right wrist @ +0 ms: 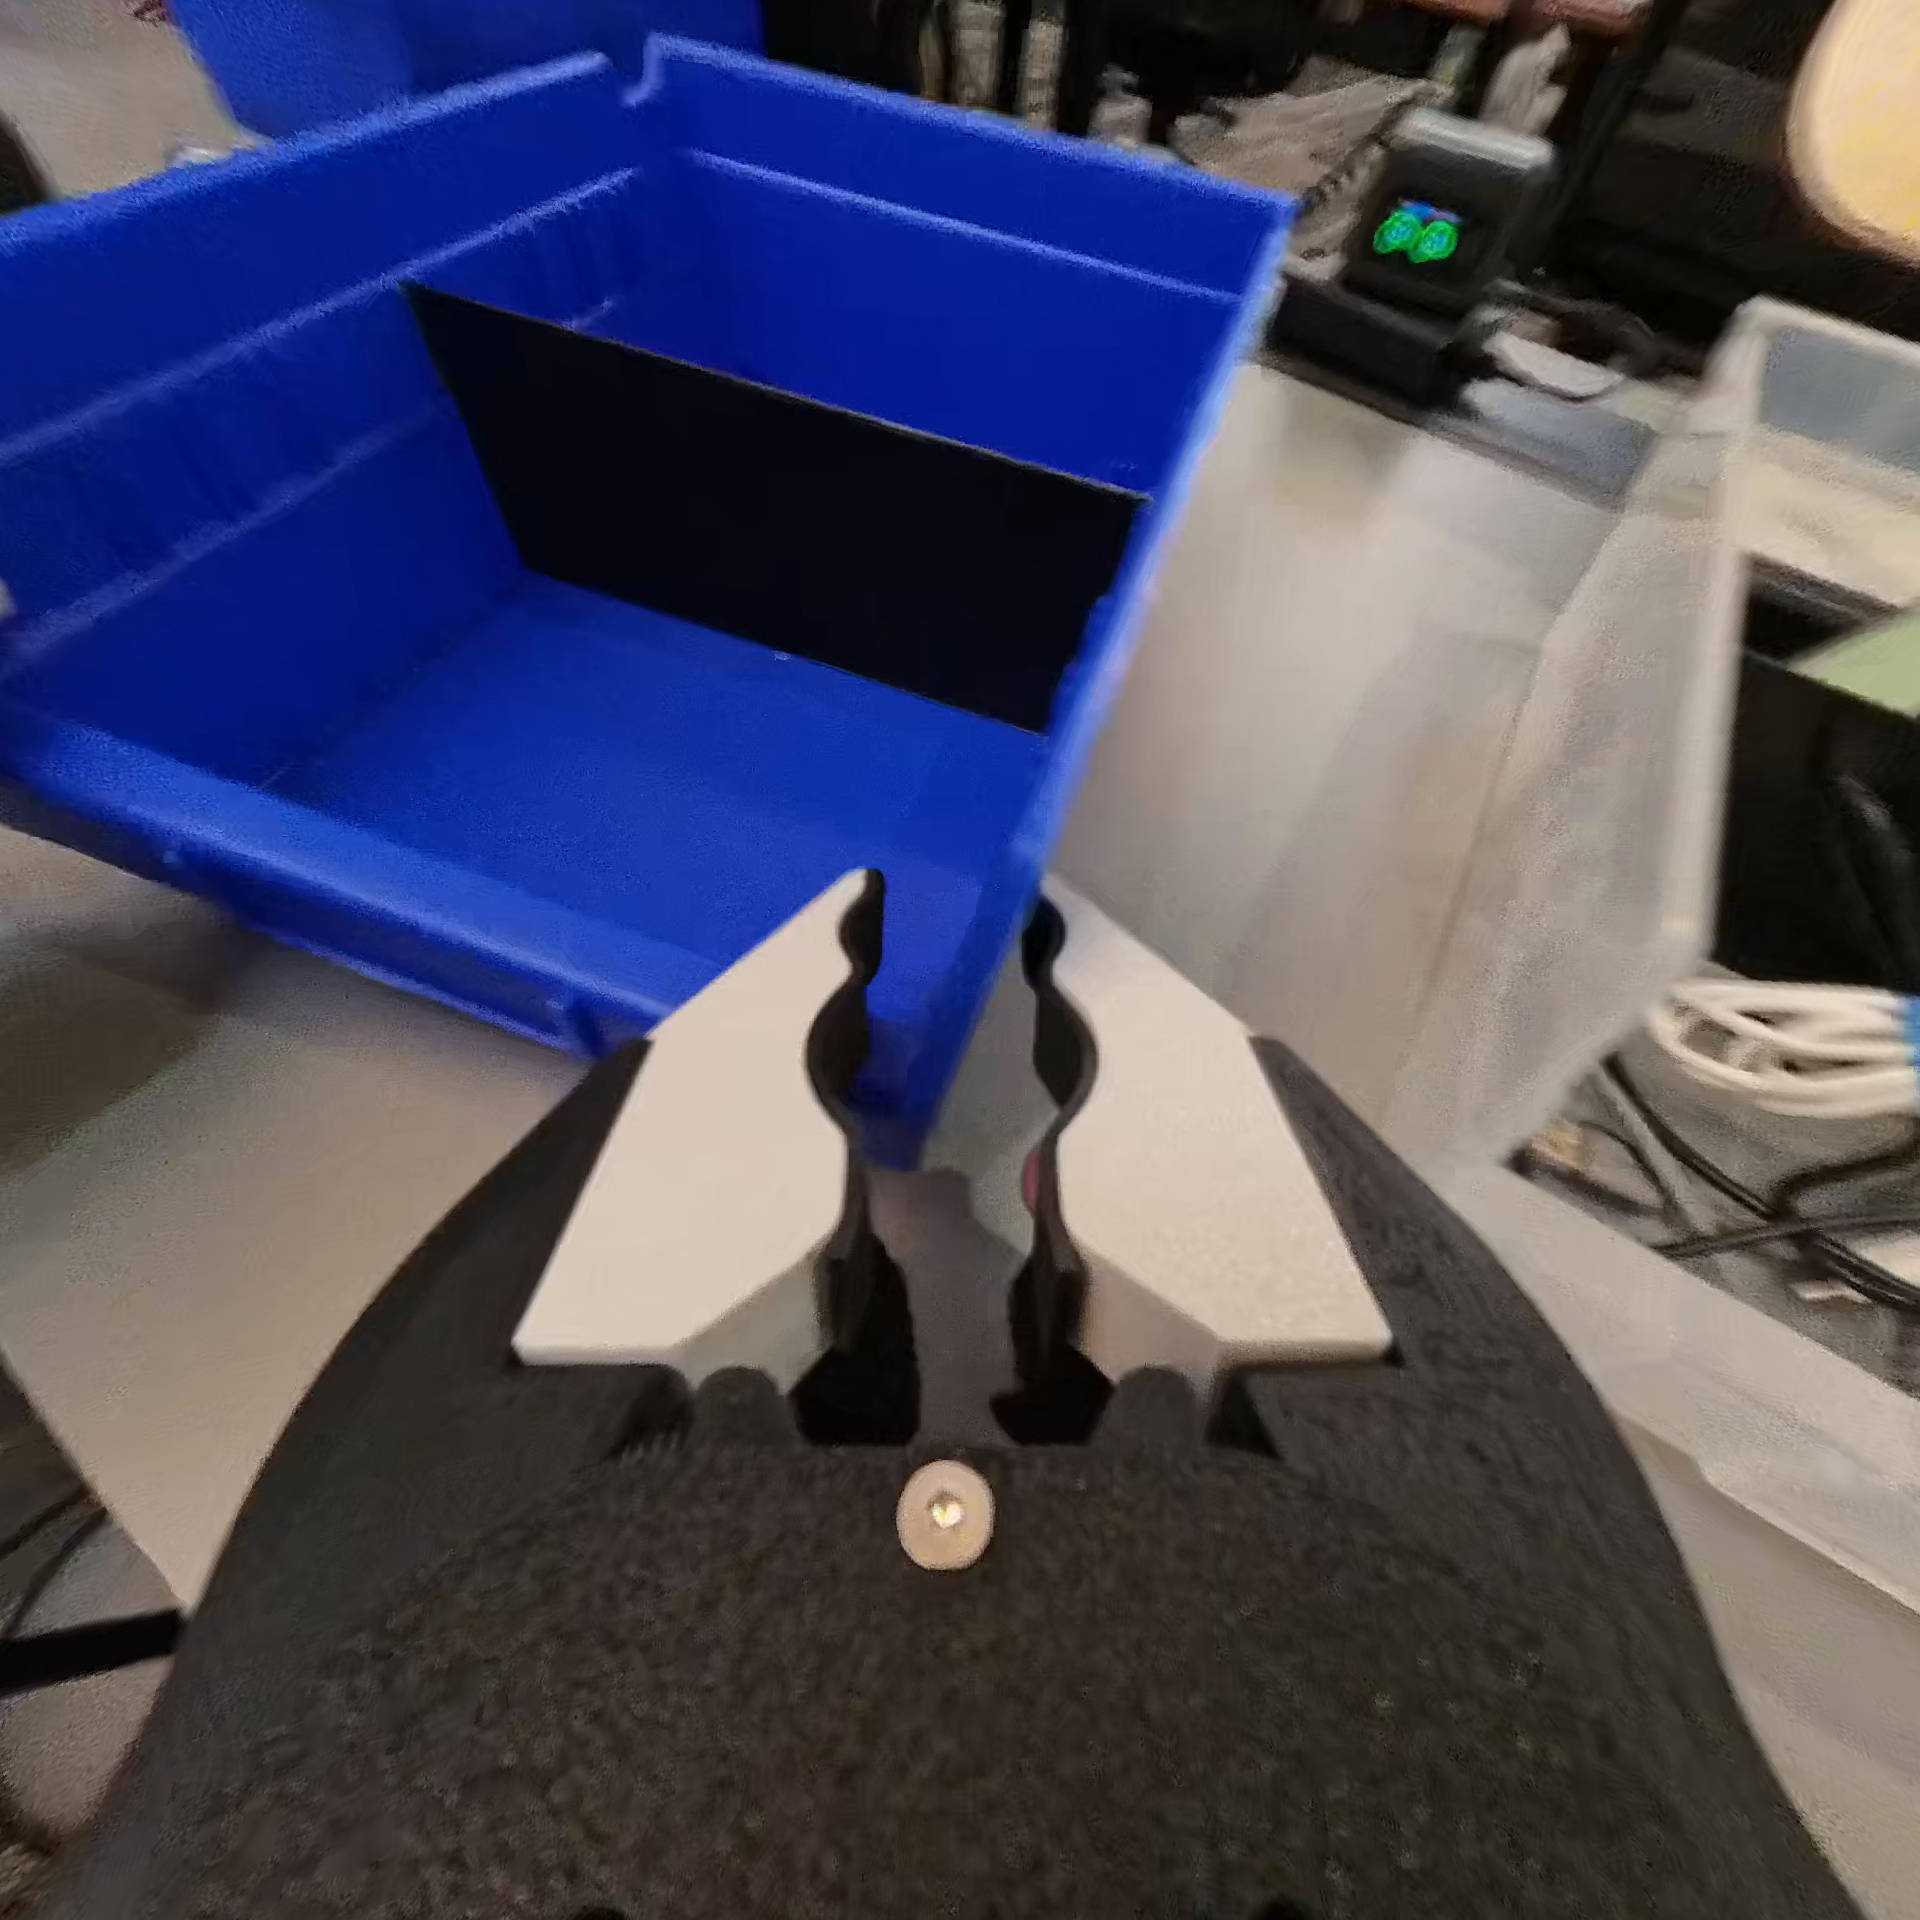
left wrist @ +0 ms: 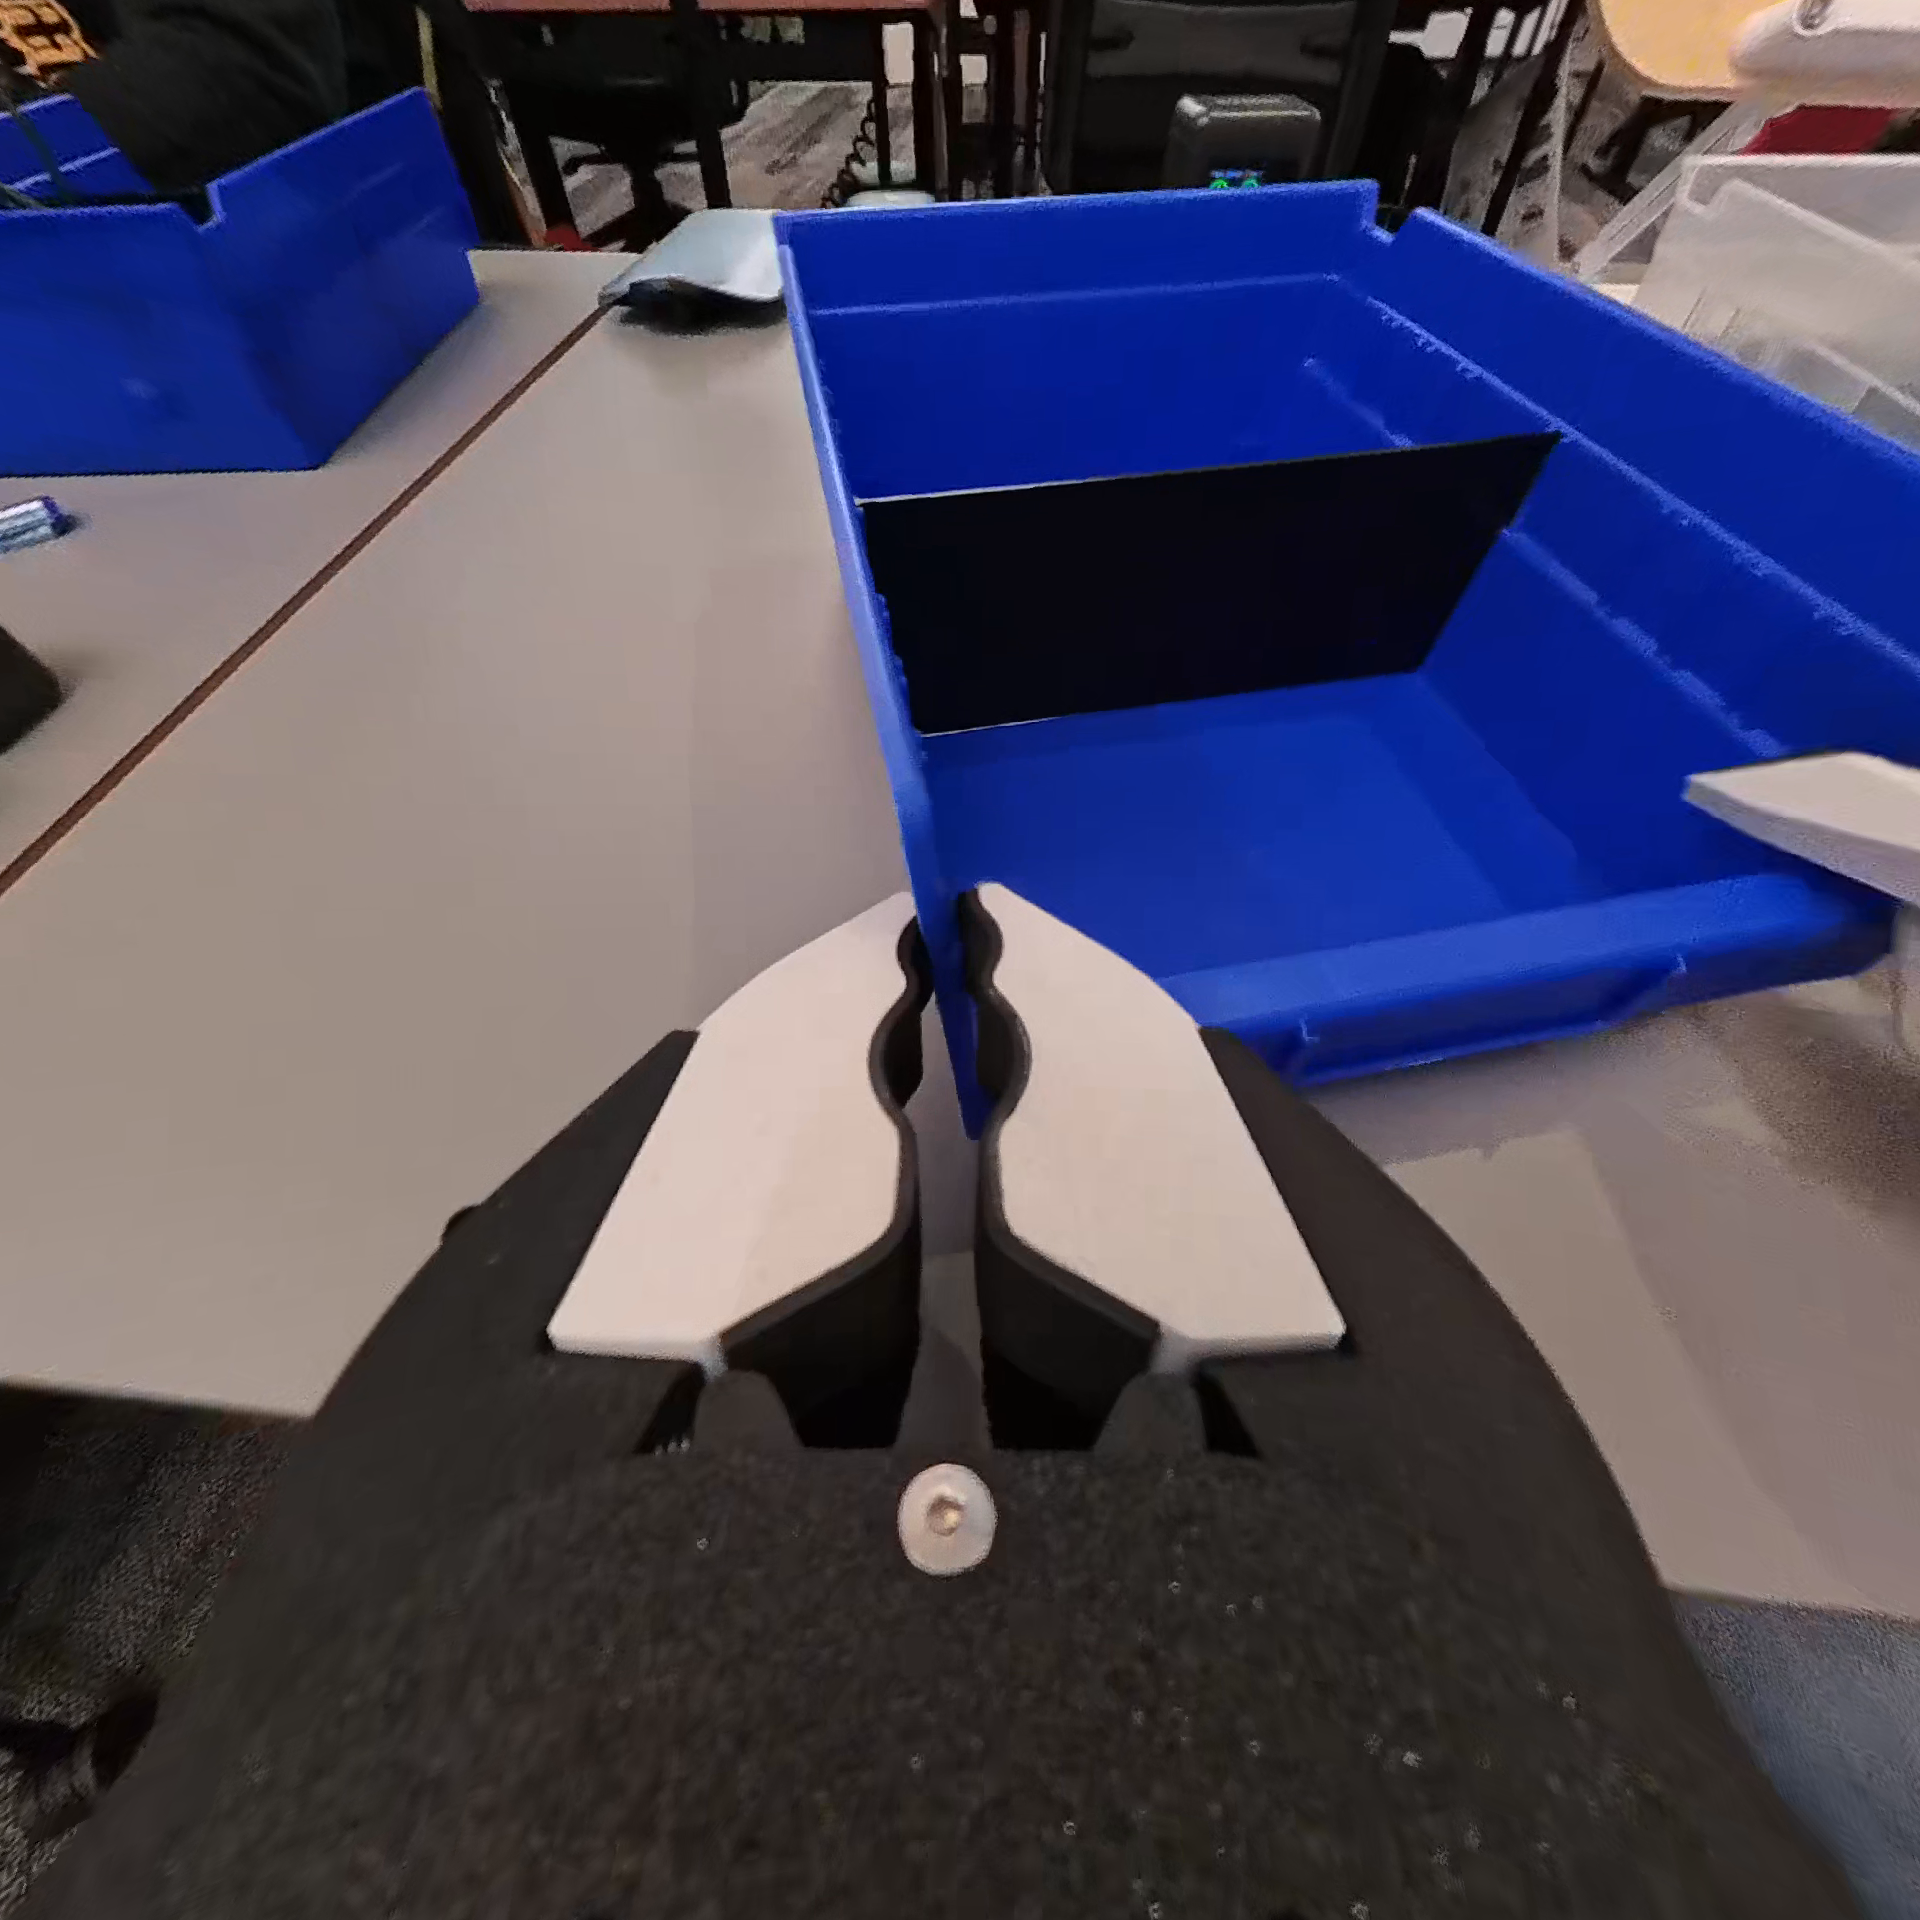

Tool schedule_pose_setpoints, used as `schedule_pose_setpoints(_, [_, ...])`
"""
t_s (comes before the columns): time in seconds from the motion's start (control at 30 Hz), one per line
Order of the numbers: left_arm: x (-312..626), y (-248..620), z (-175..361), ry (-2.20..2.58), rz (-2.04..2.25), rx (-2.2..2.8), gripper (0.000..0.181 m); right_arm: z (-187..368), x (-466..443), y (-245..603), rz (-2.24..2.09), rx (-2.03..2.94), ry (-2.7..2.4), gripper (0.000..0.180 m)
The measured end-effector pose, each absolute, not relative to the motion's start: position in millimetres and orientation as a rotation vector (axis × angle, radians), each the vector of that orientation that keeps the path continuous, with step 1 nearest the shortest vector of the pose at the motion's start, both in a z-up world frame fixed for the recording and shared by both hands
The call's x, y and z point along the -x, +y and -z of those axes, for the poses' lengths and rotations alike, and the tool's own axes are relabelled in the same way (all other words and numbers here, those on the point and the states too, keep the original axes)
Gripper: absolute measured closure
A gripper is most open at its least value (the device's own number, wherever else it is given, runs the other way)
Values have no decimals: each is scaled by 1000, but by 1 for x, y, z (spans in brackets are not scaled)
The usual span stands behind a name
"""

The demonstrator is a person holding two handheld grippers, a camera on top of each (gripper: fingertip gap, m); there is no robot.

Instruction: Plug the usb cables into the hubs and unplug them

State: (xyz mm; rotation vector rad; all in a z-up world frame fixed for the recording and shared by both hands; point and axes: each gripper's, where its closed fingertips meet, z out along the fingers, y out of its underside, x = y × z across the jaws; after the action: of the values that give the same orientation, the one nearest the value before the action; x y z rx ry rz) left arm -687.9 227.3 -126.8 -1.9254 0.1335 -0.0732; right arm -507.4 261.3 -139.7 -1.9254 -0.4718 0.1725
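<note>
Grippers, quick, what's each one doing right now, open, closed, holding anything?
Left gripper: closed on the near left corner wall of the blue bin.
Right gripper: open, its fingers straddling the bin's near right corner wall, not yet clamped.

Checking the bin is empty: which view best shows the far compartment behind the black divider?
The left wrist view: it looks over the black divider onto the blue bin's far compartment. The right wrist view is blurred, and the divider hides most of that compartment.
</note>
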Motion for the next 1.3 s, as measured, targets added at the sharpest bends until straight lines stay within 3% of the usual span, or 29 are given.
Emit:
schedule_pose_setpoints(0.07, [690, 213, 126, 164, -25, 1901, 176, 139, 511, 260, -180, 1923, -467, 159])
schedule_pose_setpoints(0.1, [689, 204, 124, 194, -87, 1873, 175, 136, 505, 260, -144, 1921, -443, 175])
schedule_pose_setpoints(0.3, [682, 169, 90, 197, -158, 1745, 174, 96, 505, 244, -191, 1844, -479, 178])
schedule_pose_setpoints(0.43, [653, 173, 20, 237, -193, 1540, 174, 36, 474, 237, -128, 1720, -456, 177])
schedule_pose_setpoints(0.57, [579, 187, -49, 333, -143, 1325, 175, -21, 396, 228, -75, 1634, -347, 176])
schedule_pose_setpoints(0.8, [363, 212, -94, 569, 106, 1259, 173, -87, 176, 200, 118, 1554, -34, 177])
schedule_pose_setpoints(0.93, [221, 205, -79, 680, 254, 1272, 172, -90, 37, 167, 216, 1563, 141, 178])
schedule_pose_setpoints(1.07, [110, 200, -27, 745, 291, 1303, 171, -44, -76, 157, 308, 1675, 214, 178])
schedule_pose_setpoints(1.3, [46, 194, 59, 837, 248, 1414, 170, 54, -143, 161, 235, 1835, 216, 179])
